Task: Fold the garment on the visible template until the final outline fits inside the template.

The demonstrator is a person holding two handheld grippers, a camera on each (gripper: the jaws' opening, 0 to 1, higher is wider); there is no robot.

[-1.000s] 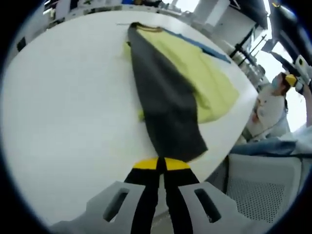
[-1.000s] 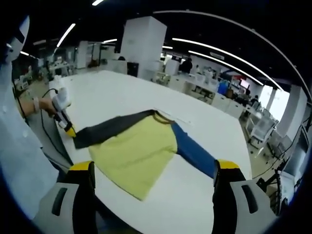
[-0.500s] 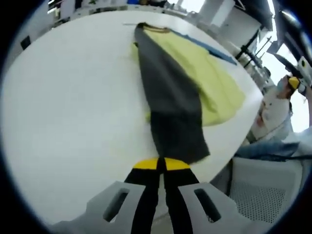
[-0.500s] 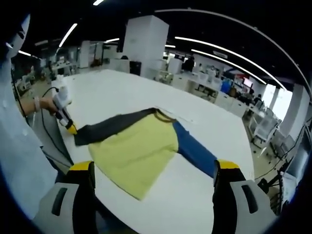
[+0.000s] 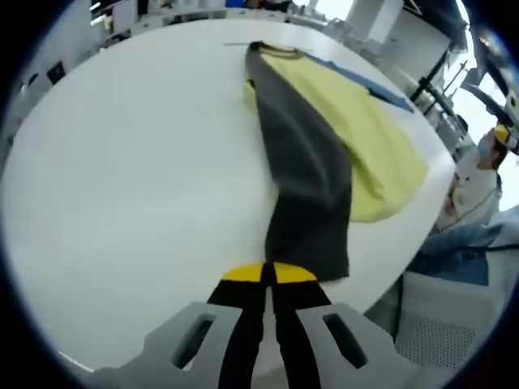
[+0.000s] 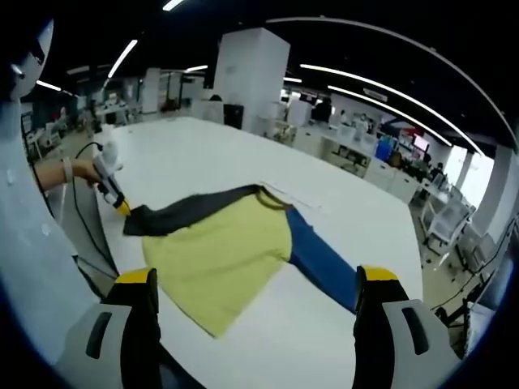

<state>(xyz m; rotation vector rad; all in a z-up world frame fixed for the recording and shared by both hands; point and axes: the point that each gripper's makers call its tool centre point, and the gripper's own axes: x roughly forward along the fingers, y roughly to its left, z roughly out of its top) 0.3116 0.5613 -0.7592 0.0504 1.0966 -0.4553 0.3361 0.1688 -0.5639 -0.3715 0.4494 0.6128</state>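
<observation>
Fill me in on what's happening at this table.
A person is folding a shirt spread on a white table. The left gripper, jaws shut, holds the end of the dark grey sleeve, which is stretched out straight from the collar. The right gripper hangs above the near table edge with its jaws wide open, holding nothing. The blue sleeve lies flat, not yet folded.

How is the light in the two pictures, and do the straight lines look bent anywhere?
Left gripper view: even light, white table bright, its edge bowed by the fisheye, soft blur on the grey sleeve. Right gripper view: dark ceiling, light strips curved into arcs, window glare at the right edge.
</observation>
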